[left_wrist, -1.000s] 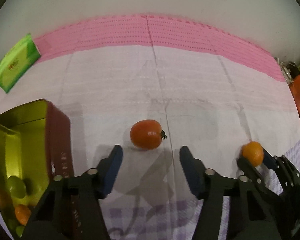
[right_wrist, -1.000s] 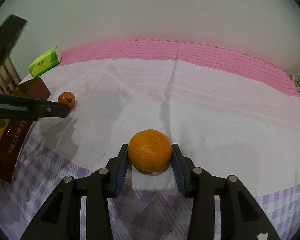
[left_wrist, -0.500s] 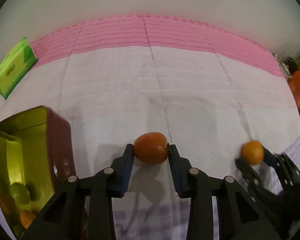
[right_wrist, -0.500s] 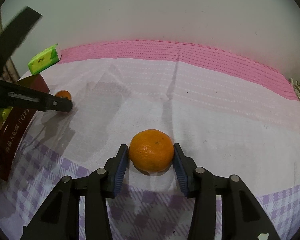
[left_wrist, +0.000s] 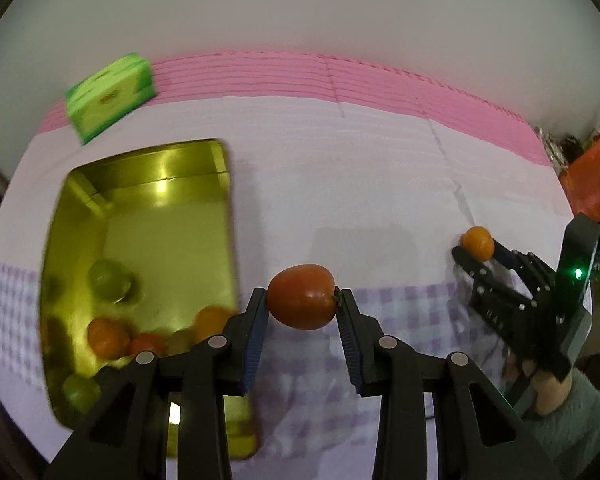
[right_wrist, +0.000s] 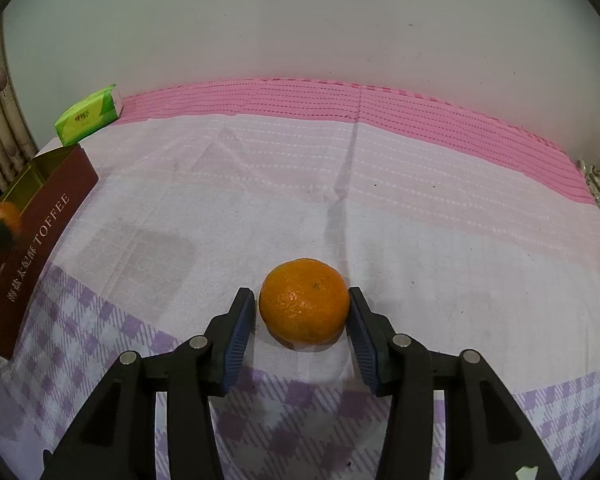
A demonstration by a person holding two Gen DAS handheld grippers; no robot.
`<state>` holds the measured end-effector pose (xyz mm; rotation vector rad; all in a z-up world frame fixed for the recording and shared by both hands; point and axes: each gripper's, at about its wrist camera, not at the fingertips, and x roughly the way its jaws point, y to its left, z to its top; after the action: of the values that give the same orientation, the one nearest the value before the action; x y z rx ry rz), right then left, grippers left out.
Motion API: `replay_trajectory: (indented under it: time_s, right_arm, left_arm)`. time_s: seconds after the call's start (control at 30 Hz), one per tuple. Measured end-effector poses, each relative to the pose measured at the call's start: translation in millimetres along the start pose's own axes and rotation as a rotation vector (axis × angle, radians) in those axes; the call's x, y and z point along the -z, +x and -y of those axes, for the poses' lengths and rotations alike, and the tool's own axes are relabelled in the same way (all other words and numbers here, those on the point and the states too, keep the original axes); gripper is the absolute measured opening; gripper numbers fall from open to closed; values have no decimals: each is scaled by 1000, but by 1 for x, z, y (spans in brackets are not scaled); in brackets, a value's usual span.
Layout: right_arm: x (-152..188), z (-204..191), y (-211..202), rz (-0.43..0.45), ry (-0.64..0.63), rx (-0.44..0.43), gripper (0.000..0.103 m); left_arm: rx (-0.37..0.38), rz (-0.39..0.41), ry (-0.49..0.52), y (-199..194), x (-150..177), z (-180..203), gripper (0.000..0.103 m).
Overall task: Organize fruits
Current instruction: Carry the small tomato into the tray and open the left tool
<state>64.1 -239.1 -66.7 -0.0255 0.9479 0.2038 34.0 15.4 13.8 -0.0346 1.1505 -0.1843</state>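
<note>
My left gripper (left_wrist: 301, 295) is shut on a red-orange tomato (left_wrist: 302, 297) and holds it off the cloth, just right of the open gold tin (left_wrist: 160, 184). Inside the tin lie several green and orange fruits. The right wrist view catches the same tomato (right_wrist: 4, 216) at its left edge, beside the tin's maroon wall (right_wrist: 40, 216). An orange (right_wrist: 304, 304) rests on the cloth between the pads of my right gripper (right_wrist: 302, 308). The right pad touches it and a thin gap shows at the left pad. From the left wrist view, the right gripper (left_wrist: 478, 250) and orange (left_wrist: 477, 242) are far right.
A green packet (left_wrist: 110, 94) lies at the back left on the pink band of cloth, behind the tin. An orange-red bag (left_wrist: 592, 176) and clutter sit at the right edge. A person's hand (left_wrist: 548, 392) holds the right gripper. White wall behind.
The left gripper shut on the tomato, lifted it and carried it left to the tin's side. The right gripper stayed put, its jaws a little looser around the orange.
</note>
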Motion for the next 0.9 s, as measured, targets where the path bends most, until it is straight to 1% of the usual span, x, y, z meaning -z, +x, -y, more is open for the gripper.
replay_trajectory:
  time_s: [0.13,0.27,0.37,0.47,0.53,0.6,0.67,0.77,0.9]
  right_arm:
    - [0,0,0,0,0,0,45]
    - [0,0,0,0,1,-1,45]
    - [0,0,0,0,0,0,45]
    - [0,0,0,0,0,-1,45]
    - [0,0,0,0,0,0,45]
    - [0,0,-1,1,0,0,45]
    - [0,0,-1,0,0,0,45]
    - [0,0,-1,1,0,0,45]
    - [0,0,-1,1,0,0,45]
  left_arm:
    - [-30,16,-57,-15,13,-28,36]
    - [-73,29,-136,-32,24,-63,36]
    - [-107,53,-173,-48,27,-86,36]
    - [-134,53,-195,-54,32,-104,36]
    - [-143,42,-195,-53,38,-109,36]
    - [-135,18,-194,-47,45,-110,36]
    - [-118,-6,-184,-40,50,-106,36]
    - [-121,-29,-169,-30,56,-97,36]
    - [-110,-55,-180,-18,60,-95,36]
